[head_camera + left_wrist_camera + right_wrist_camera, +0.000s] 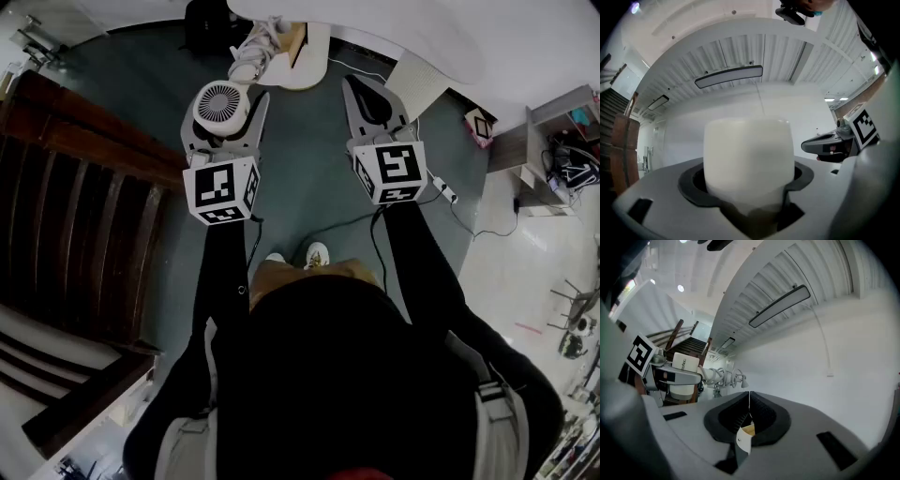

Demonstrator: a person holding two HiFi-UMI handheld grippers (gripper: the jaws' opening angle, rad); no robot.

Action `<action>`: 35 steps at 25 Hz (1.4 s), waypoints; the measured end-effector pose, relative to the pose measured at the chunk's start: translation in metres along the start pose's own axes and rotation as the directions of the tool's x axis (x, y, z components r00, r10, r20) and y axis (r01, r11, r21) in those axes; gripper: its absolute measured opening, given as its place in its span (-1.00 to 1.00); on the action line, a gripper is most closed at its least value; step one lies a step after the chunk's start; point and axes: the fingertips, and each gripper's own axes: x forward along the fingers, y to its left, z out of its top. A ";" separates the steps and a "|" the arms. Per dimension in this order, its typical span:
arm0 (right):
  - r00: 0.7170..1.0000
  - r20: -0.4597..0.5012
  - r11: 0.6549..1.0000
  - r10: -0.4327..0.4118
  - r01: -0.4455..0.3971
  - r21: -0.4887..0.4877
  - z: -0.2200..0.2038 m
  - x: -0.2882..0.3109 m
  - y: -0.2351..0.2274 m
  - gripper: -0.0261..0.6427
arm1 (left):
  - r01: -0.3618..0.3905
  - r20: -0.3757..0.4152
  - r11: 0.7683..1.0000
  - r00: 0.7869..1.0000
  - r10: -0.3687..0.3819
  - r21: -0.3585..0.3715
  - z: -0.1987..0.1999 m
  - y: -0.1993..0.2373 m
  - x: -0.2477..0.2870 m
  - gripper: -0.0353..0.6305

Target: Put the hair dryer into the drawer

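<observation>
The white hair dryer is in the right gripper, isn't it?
No. The hair dryer is in the left gripper, clamped between its jaws. The right gripper is shut with nothing in it. The head view shows it.

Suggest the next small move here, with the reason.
Probably reach the right gripper toward the dark bar handle on what looks like the closed, white fluted drawer front ahead. The left gripper is clamped on the hair dryer, while the right one's jaws are together and empty.
</observation>
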 end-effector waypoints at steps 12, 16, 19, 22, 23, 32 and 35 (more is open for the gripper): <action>0.999 -0.001 0.999 0.039 -0.039 -0.010 0.002 0.000 0.005 -0.83 | 0.000 -0.009 1.000 1.000 0.000 0.003 -0.001 0.001 -0.002 0.24; 0.999 0.014 0.999 0.045 -0.045 0.003 0.004 0.000 0.006 -0.83 | -0.006 -0.006 1.000 1.000 0.006 0.009 0.001 0.004 -0.005 0.25; 0.999 0.008 0.999 0.043 -0.043 0.008 0.001 0.001 0.007 -0.83 | -0.011 -0.009 1.000 1.000 0.011 0.010 -0.001 0.007 -0.007 0.25; 0.999 0.010 0.999 0.041 -0.041 0.021 0.000 0.000 0.007 -0.83 | -0.014 -0.006 1.000 1.000 0.014 0.016 0.000 0.009 -0.009 0.24; 0.999 0.012 0.999 0.040 -0.041 0.023 0.000 0.000 0.007 -0.83 | -0.014 -0.003 1.000 1.000 0.014 0.017 0.001 0.010 -0.009 0.24; 0.999 0.015 0.998 0.042 -0.042 0.046 -0.005 0.023 0.006 -0.83 | 0.006 0.003 0.999 1.000 -0.006 0.035 0.001 0.021 0.004 0.25; 0.999 0.004 0.998 0.044 -0.044 0.054 -0.012 0.040 0.009 -0.83 | 0.013 0.005 0.999 1.000 -0.013 0.033 -0.003 0.033 0.015 0.24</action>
